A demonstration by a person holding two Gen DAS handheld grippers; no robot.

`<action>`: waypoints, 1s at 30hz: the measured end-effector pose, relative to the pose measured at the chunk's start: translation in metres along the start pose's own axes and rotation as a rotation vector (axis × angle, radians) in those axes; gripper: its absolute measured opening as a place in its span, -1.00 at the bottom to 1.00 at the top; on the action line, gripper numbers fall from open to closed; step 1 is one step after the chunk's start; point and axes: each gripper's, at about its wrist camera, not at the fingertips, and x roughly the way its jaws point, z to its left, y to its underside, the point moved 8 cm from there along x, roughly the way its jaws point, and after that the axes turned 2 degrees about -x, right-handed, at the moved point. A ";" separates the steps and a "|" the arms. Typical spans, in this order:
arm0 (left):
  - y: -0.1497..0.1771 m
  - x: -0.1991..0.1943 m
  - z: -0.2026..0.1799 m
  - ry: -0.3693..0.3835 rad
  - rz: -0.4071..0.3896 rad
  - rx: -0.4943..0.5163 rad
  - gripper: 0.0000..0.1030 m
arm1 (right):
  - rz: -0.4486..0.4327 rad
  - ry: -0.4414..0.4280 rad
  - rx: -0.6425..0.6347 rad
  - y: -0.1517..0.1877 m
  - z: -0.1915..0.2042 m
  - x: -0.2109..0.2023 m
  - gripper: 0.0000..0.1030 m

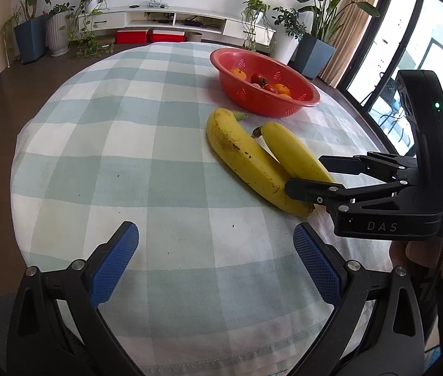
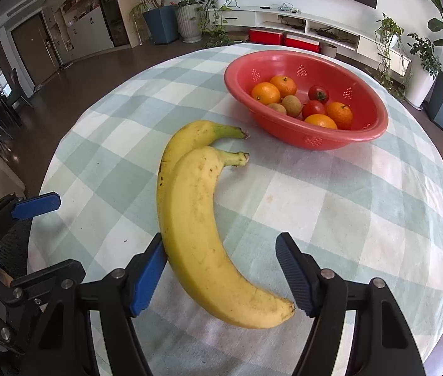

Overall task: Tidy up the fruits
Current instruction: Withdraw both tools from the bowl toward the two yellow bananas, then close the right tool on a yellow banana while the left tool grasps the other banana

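Note:
Two yellow bananas lie side by side on the checked tablecloth, the near banana [image 2: 202, 235] in front of the far banana [image 2: 183, 138]. They also show in the left wrist view, one [image 1: 296, 153] beside the other [image 1: 246, 156]. My right gripper [image 2: 221, 269] is open with its fingers on either side of the near banana's lower end, and shows in the left wrist view [image 1: 306, 172]. My left gripper [image 1: 215, 263] is open and empty above the cloth, left of the bananas. A red bowl [image 2: 375, 131] behind them holds oranges, tomatoes and kiwis.
The round table [image 1: 96, 144] carries a green and white checked cloth. The red bowl [image 1: 303, 100] sits at the far right of it. Potted plants, a low white TV shelf and red boxes stand on the floor beyond. Windows are at the right.

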 end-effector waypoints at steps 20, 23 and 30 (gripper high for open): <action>0.003 0.011 0.005 0.006 0.023 -0.003 0.95 | 0.026 0.126 -0.003 -0.006 -0.030 -0.005 0.14; 0.002 0.013 0.006 0.003 0.026 -0.001 0.95 | 0.041 0.099 0.001 -0.009 -0.032 0.003 -0.01; -0.013 0.015 0.002 -0.012 0.012 0.005 0.95 | 0.038 0.075 0.007 -0.019 -0.033 0.006 -0.34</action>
